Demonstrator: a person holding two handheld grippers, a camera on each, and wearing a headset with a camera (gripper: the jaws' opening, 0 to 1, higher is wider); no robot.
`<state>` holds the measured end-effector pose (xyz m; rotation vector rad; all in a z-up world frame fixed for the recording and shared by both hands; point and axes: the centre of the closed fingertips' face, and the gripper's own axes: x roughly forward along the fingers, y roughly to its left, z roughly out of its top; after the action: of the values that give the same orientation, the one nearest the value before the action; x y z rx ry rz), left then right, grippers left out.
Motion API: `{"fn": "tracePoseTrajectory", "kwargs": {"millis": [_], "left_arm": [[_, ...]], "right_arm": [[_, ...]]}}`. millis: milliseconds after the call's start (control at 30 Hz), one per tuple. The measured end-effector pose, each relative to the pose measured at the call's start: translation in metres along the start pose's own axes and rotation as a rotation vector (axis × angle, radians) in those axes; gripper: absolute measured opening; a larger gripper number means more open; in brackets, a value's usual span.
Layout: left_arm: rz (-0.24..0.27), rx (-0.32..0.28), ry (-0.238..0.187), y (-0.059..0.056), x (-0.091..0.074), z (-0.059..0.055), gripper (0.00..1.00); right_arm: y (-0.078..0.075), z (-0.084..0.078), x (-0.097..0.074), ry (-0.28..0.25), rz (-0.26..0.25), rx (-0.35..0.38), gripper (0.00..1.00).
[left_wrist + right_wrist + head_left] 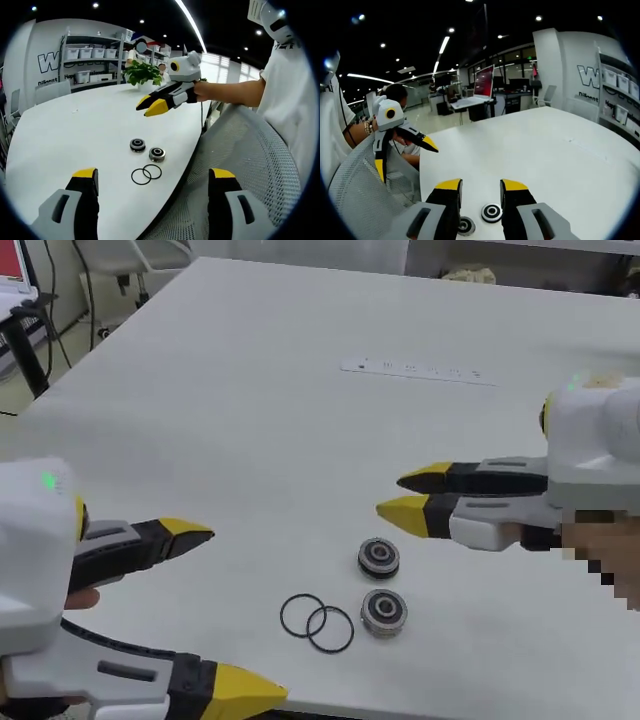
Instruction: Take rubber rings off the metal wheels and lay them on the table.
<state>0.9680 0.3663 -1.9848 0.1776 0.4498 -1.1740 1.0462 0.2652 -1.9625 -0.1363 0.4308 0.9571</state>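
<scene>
Left gripper view, ten o'clock: white wall [22, 50] carries a big outlined "W" [46, 61], the rest cut off by shelving [95, 60]. Beneath it is a small line, "Diligent" [50, 81].

Right gripper view, two o'clock: far wall [560, 55] shows the same two pieces, then a lower line starting "Hap" [610, 104], blurred after that.

Head view, twelve o'clock: pale strip [415, 370] on the table [250, 390], marks too small to read.
</scene>
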Motion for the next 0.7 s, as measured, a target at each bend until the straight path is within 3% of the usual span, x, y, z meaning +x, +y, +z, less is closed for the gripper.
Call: {"fn": "tracePoseTrajectory", "kwargs": {"millis": [67,167,333,533,667,700], "left_arm": [[0.000,0.004,-0.046,0.000,-0.002,0.009,0.91],[0.001,0.008,-0.052,0.002,-0.003,0.012,0.91],[-0.026,0.026,-0.072,0.000,-0.003,0.023,0.92],[-0.023,0.086,-0.101,0.011,-0.005,0.054,0.92],[-0.010,0.158,-0.073,0.022,-0.002,0.067,0.91],[-0.011,0.170,-0.067,0.024,-0.001,0.070,0.91]], "right_arm": [[-0.003,0.007,0.000,-0.028,0.003,0.022,0.30],[-0.006,0.013,0.000,-0.045,-0.003,0.014,0.30],[-0.012,0.009,0.006,-0.026,-0.006,-0.012,0.31],[-0.018,-0.012,0.012,0.005,0.009,-0.007,0.30],[-0.020,-0.028,0.013,0.026,0.018,0.037,0.30],[-0.022,-0.039,0.013,0.056,0.019,0.046,0.30]]}}
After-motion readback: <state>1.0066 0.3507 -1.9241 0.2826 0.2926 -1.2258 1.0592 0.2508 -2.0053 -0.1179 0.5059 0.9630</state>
